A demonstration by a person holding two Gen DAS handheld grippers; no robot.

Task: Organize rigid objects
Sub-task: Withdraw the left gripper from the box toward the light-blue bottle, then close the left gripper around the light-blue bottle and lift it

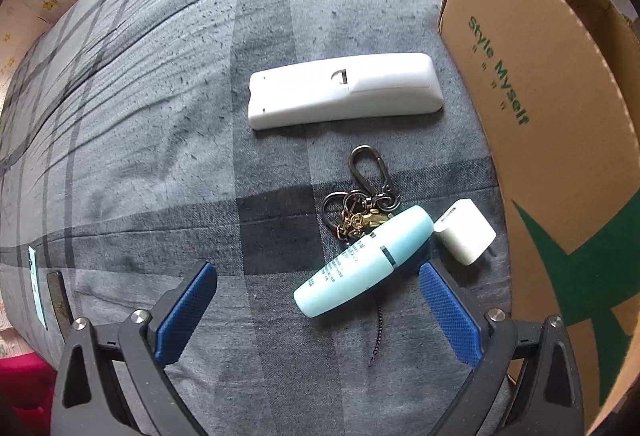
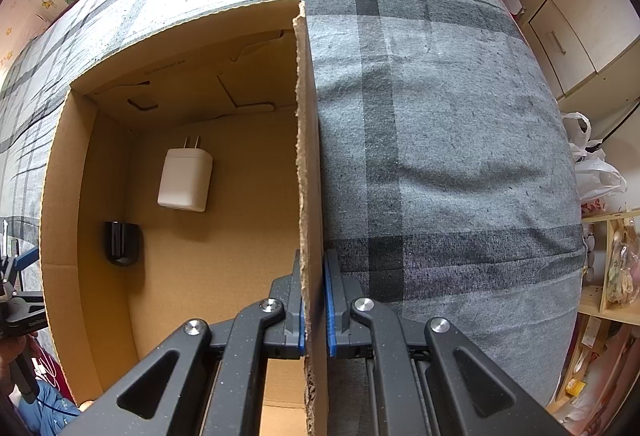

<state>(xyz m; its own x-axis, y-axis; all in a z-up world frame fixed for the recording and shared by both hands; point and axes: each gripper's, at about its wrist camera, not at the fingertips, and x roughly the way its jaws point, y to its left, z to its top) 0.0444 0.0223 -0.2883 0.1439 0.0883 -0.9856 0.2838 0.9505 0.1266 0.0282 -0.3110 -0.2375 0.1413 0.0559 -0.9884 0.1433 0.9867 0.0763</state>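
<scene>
I have the left gripper (image 1: pixel 318 300) pointing down at the plaid bedcover (image 1: pixel 140 123), fingers spread wide with nothing between the pads. Reading my left wrist view from left to right: bare cloth fills the left half, a white remote (image 1: pixel 344 89) lies face-down in the upper middle, a key ring (image 1: pixel 362 195) sits below it, and a pale blue tube (image 1: pixel 362 262) lies slanted at lower centre, its upper end over the keys. Just right of the tube is a small white plug cube (image 1: pixel 464 232), and the cardboard box (image 1: pixel 560 123) closes off the right edge.

I judge the tube to be the next pick. To do it well I would shift right until both pads straddle it, and turn the wrist so they close across its narrow width, clear of the keys and the cube.

The right wrist view gives me what the left cannot: the box interior, already holding a white charger (image 2: pixel 186 177) at centre-left and a small black object (image 2: pixel 122 242) lower left. It also shows the right gripper (image 2: pixel 314 300) pinching the box wall (image 2: pixel 310 195), steadying it. The loose items appear only in the left view.
</scene>
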